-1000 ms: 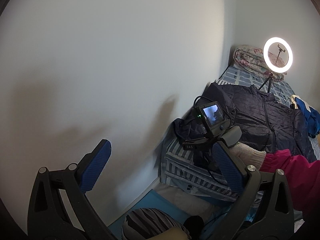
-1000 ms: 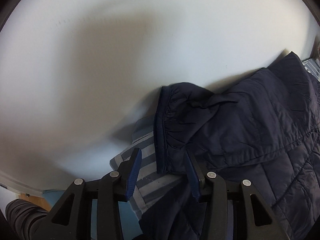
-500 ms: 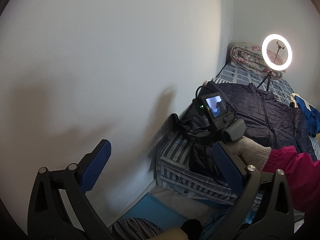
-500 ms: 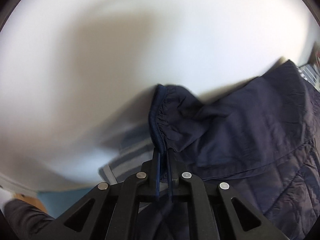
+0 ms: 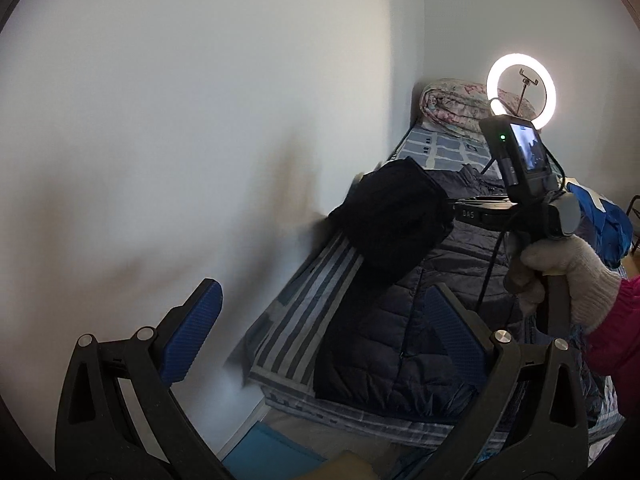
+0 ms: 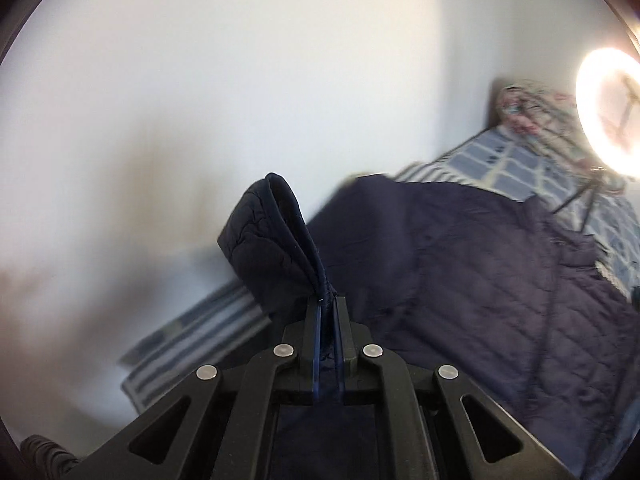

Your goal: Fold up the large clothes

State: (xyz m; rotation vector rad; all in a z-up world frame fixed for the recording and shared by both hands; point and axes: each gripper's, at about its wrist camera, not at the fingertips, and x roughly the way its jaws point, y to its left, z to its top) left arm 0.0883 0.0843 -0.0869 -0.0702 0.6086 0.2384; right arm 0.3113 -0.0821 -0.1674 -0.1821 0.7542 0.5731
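Note:
A navy quilted jacket [image 5: 404,336] lies spread on a striped bed beside a white wall; it also shows in the right wrist view [image 6: 500,280]. My right gripper [image 6: 328,312] is shut on the jacket's sleeve cuff [image 6: 276,236] and holds it lifted above the jacket. In the left wrist view the right gripper [image 5: 472,212] is seen with the raised sleeve [image 5: 392,220] hanging from it. My left gripper [image 5: 320,332] is open and empty, held off the bed's near corner, apart from the jacket.
The striped bedsheet [image 5: 304,304] runs along the white wall [image 5: 200,120]. A lit ring light [image 5: 522,92] on a tripod and a rolled floral quilt [image 5: 452,108] stand at the far end. A blue garment [image 5: 600,224] lies at the right edge.
My right gripper closed on the sleeve cuff and lifted it up and toward the jacket's body. My left gripper stayed open and moved only slightly.

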